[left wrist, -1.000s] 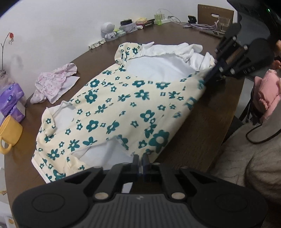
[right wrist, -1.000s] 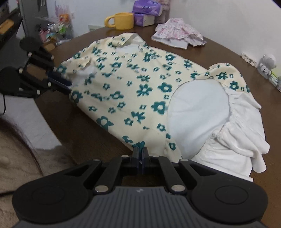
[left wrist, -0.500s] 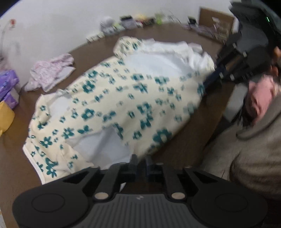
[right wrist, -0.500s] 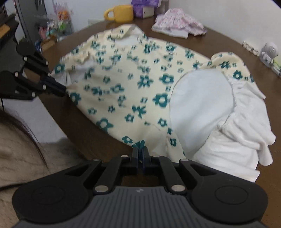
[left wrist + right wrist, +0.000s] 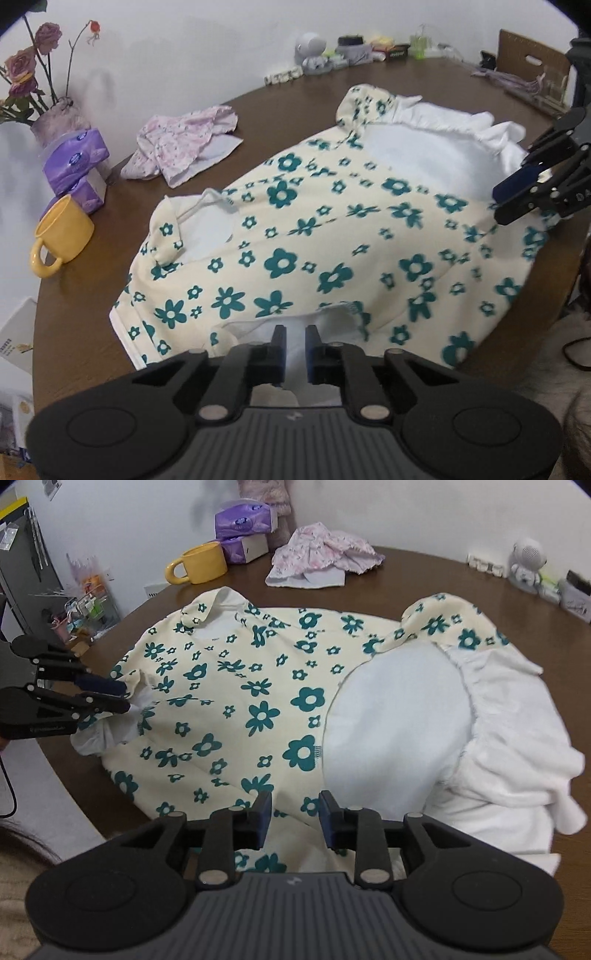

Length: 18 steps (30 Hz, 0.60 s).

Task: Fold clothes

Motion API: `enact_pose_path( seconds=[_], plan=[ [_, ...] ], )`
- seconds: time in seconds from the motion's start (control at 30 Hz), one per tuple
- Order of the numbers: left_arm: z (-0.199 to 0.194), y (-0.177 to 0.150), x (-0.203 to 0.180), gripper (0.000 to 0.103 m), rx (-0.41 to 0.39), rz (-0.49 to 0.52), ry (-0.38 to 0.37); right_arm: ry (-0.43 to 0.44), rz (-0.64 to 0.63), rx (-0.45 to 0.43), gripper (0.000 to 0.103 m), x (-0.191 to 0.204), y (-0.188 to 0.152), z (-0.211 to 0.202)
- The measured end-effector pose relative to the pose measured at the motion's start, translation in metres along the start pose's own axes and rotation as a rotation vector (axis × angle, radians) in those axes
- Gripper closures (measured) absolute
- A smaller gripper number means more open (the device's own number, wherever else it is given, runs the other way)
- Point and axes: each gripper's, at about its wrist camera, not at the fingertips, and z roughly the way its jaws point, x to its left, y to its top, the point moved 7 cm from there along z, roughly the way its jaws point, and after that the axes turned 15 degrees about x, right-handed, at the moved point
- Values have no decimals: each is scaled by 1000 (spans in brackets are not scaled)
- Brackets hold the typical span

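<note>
1. Left wrist view: the left gripper (image 5: 294, 338) sits at the near hem of the flowered garment (image 5: 332, 254), a cream piece with teal blossoms and a white lining. It lies spread across the brown bench (image 5: 92, 266). The fingers (image 5: 279, 341) stand a narrow gap apart, having just been closing, with white lining cloth showing in the gap; the pads do not look pressed on it.
2. In the same view the right gripper (image 5: 498, 203) reaches in from the right edge over the far side of the garment, its fingers parted. A yellow mug (image 5: 62, 236) stands on the bench to the left, near purple tissue packs (image 5: 75, 162). A small pink garment (image 5: 184, 138) lies crumpled behind, apart from the flowered one. A vase of roses (image 5: 48, 122) stands at the wall.
3. Right wrist view: the right gripper (image 5: 295, 814) hovers at the garment's near edge, fingers (image 5: 263, 818) clearly spread after just opening, the flowered cloth lying between them without being pinched.
4. The left gripper (image 5: 125, 698) shows at the left edge, its tips at a bunched white fold of the garment's corner. The white lining (image 5: 399, 723) lies exposed on the right.
</note>
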Motion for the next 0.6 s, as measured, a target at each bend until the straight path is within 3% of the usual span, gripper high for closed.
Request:
enact_pose_path(
  seconds=[0.1, 0.23, 0.47, 0.6],
  plan=[
    [10, 4, 6, 96, 27, -7, 19, -4, -3, -11, 69, -1, 4, 4],
    [22, 4, 4, 98, 60, 5, -22, -16, 7, -23, 67, -8, 10, 4],
    [28, 12, 11, 99, 53, -17, 66, -37, 56, -14, 65, -31, 16, 11],
    [22, 7, 8, 91, 42, -42, 55, -63, 5, -31, 65, -31, 30, 0]
  ],
)
